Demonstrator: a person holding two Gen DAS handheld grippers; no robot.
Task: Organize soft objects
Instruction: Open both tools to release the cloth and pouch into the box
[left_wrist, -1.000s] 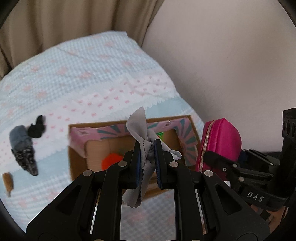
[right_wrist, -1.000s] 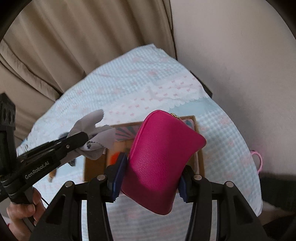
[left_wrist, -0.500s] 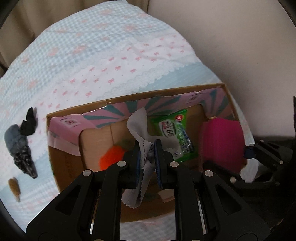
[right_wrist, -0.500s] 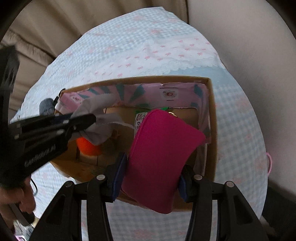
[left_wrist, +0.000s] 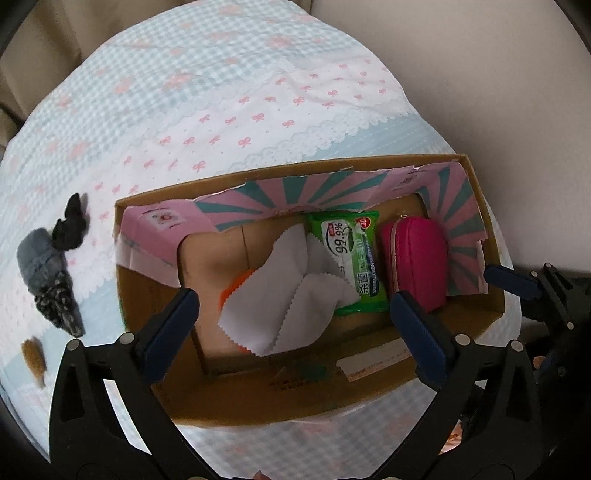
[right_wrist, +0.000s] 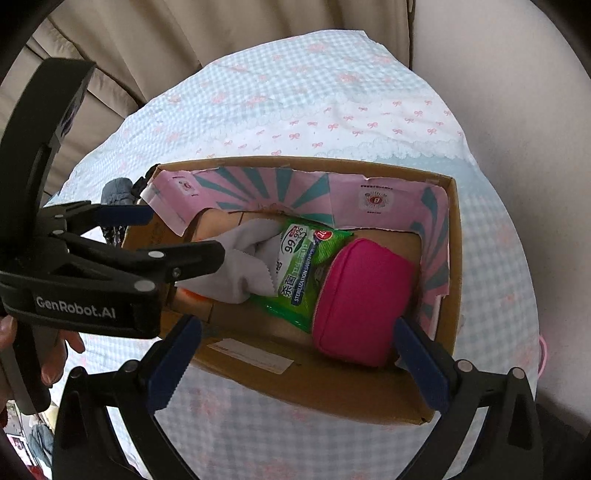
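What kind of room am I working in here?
Probably a home, perhaps a bedroom: a bow-print gingham cloth covers the surface, beige curtains hang behind, and a cardboard box holds household odds and ends.

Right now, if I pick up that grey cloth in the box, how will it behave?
The grey cloth lies creased and folded over the orange thing, so probably floppy and light. Pinched at one corner it would likely drape. Its thinness suggests little grip for the fingers.
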